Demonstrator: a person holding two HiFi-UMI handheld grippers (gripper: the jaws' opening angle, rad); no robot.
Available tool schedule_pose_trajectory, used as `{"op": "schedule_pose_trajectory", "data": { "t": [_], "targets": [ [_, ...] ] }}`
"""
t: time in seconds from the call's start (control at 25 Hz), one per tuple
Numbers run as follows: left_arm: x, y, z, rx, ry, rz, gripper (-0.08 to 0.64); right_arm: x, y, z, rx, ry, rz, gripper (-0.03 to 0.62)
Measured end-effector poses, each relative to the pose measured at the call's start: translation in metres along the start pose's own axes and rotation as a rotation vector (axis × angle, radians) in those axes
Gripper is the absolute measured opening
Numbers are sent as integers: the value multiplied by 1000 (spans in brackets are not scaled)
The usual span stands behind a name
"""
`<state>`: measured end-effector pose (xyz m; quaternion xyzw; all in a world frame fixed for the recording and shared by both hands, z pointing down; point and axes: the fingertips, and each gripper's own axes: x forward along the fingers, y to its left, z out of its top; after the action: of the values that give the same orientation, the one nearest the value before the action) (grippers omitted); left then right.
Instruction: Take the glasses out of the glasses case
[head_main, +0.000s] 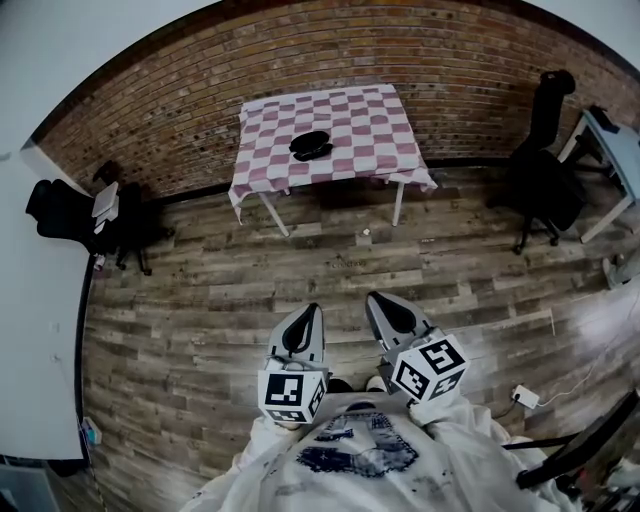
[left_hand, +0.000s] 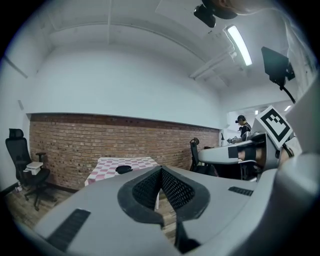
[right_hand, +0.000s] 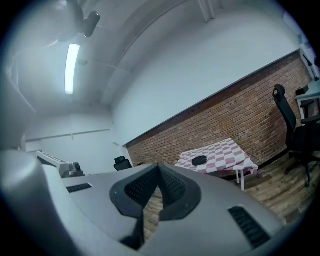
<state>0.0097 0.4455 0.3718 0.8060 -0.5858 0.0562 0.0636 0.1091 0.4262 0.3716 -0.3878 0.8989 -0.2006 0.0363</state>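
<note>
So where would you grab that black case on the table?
Probably across its narrow width, from above: the case lies flat and low on the table, its long side towards us. Too far to see any lid seam.

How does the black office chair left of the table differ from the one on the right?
The left chair has a white stack on its seat; the right chair shows none. The left chair stands by a large white surface; the right chair by a light desk. Both are black, high-backed office chairs.
</note>
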Motion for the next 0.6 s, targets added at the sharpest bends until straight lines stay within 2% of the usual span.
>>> {"op": "schedule_pose_trajectory", "data": {
  "t": [0.28, 0.6],
  "targets": [
    [22, -19, -6, 10, 23, -5, 9, -5, -27, 6, 20, -9, 10, 14],
    [62, -4, -12, -10, 30, -12, 9, 26, -54, 6, 17, 23, -3, 14]
  ]
}}
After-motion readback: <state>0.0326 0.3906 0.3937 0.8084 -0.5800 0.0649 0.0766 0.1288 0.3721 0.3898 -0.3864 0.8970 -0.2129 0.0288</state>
